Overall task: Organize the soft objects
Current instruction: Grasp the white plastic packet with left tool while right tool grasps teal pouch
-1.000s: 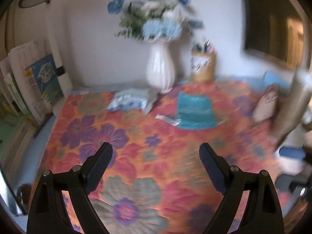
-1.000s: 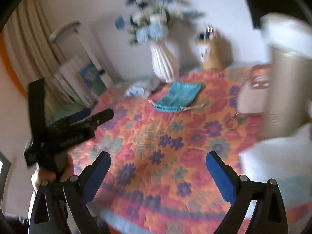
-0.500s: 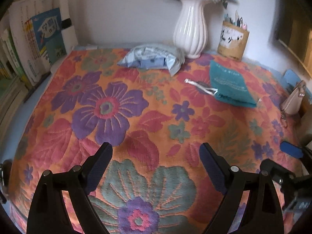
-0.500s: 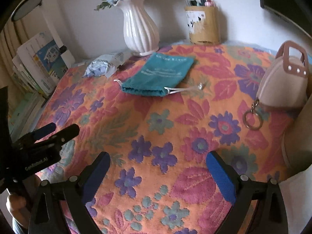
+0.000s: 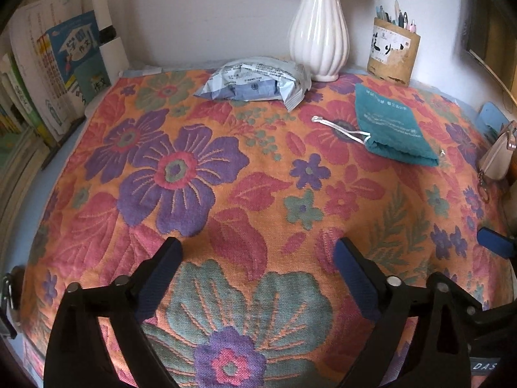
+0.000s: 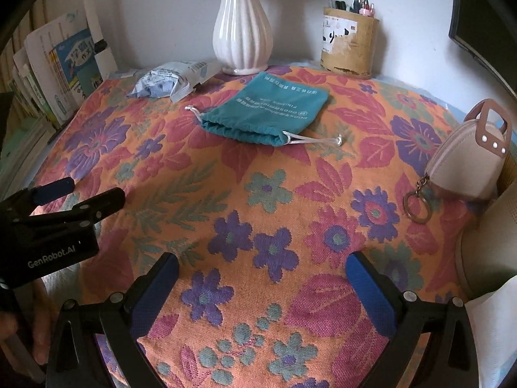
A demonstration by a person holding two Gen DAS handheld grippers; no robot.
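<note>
- The left tongs [image 5: 257, 273] hang spread wide and empty above the near part of the surface [image 5: 258, 200], which is covered by an orange floral cloth; they touch nothing.
- The right tongs [image 6: 261, 286] are likewise spread wide and empty, low over the near edge. Seen from the right wrist, the left tool pokes in at the left side.
- Judging from this, both tools are held back and parted to give a full look at the items before any reach; no grasp has begun.
- The teal drawstring pouch [image 6: 268, 113] lies flat toward the far middle of the surface, well apart from both tongs. Its gathered mouth faces the tongs, and white cords [image 6: 311, 139] trail loose from each end of it. It looks thin, limp and empty, with pale printed lettering.
- Left of the pouch, a crumpled pale blue and white soft packet [image 5: 255, 82] lies just beside a white ribbed vase [image 5: 318, 29].
- A cream coin purse [image 6: 465, 165] with a key ring leans at the right edge.
- Behind stand a pen holder [image 6: 350, 45] by the wall and books [image 5: 55, 74] at the left.
</note>
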